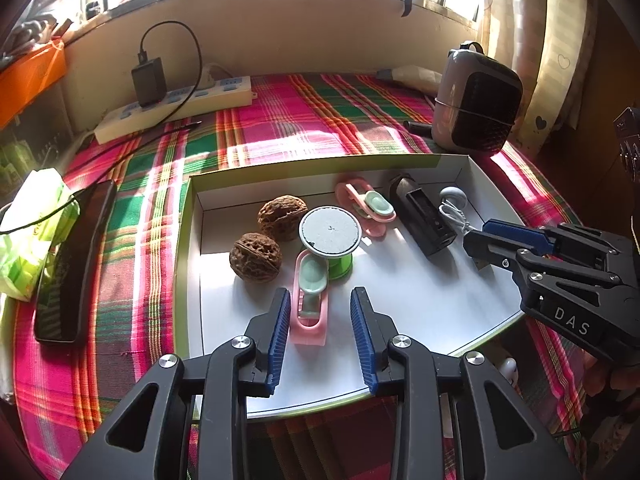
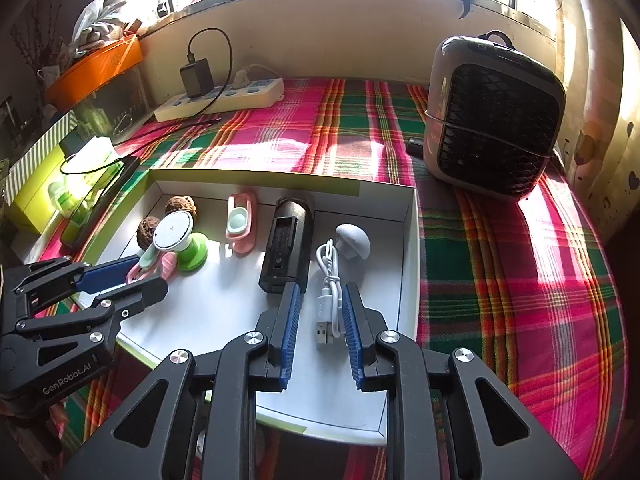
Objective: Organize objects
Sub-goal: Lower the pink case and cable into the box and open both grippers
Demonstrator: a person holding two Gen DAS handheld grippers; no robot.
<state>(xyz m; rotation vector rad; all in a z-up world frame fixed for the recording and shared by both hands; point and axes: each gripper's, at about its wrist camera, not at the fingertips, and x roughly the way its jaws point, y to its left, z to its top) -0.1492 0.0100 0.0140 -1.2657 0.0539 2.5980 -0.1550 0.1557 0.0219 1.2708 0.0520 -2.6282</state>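
Note:
A white shallow box [image 1: 420,300] [image 2: 224,320] on the plaid cloth holds two walnuts [image 1: 256,257] [image 2: 146,232], a green stand with a round white top [image 1: 330,229] [image 2: 174,231], two pink clips [image 1: 310,304] [image 2: 240,220], a black cylinder device [image 1: 422,216] [image 2: 286,240] and a white USB cable with a round head [image 1: 454,204] [image 2: 330,296]. My left gripper [image 1: 320,300] is open, its fingers on either side of the near pink clip. My right gripper [image 2: 318,294] is open around the cable's plug end.
A grey heater [image 1: 476,100] [image 2: 492,116] stands at the back right. A power strip with a charger [image 1: 176,100] [image 2: 220,98] lies at the back left. A black phone [image 1: 72,264] and a green tissue pack [image 1: 28,236] lie left of the box.

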